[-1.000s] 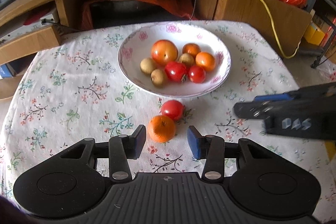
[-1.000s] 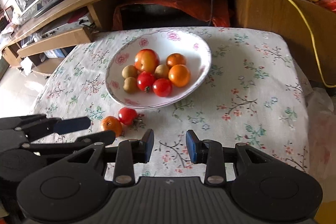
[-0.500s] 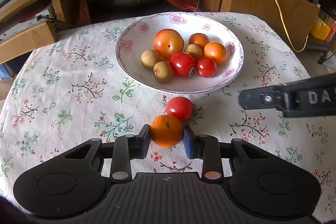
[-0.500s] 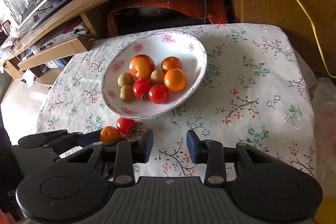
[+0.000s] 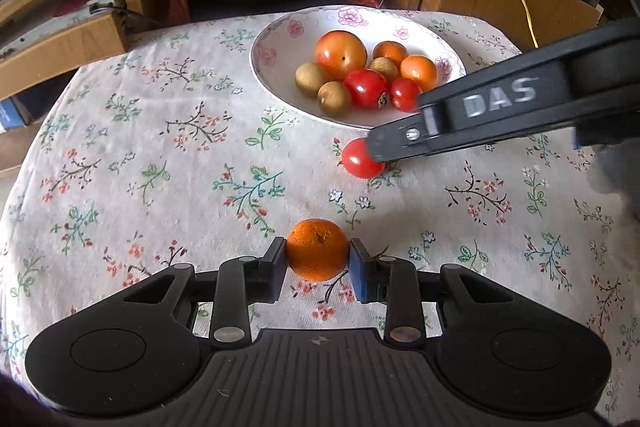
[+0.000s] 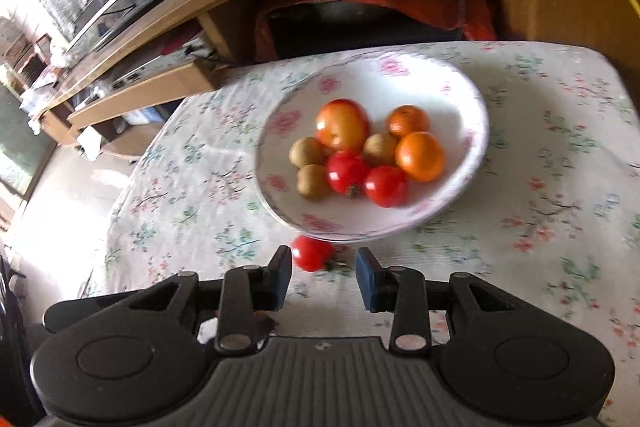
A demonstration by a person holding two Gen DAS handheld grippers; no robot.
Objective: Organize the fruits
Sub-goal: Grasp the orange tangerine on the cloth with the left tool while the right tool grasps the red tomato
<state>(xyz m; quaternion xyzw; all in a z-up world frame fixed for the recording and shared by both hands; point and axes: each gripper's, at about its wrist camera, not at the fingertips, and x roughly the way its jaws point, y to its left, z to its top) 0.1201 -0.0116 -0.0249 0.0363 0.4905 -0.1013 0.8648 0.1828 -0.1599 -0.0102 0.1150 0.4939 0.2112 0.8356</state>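
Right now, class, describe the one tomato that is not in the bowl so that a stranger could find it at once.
Start at the floral tablecloth and find the white flowered bowl of fruit. Just outside its near rim a small red tomato lies on the cloth, with the right gripper open around it. Unlike the two tomatoes in the bowl, it lies alone on the cloth.
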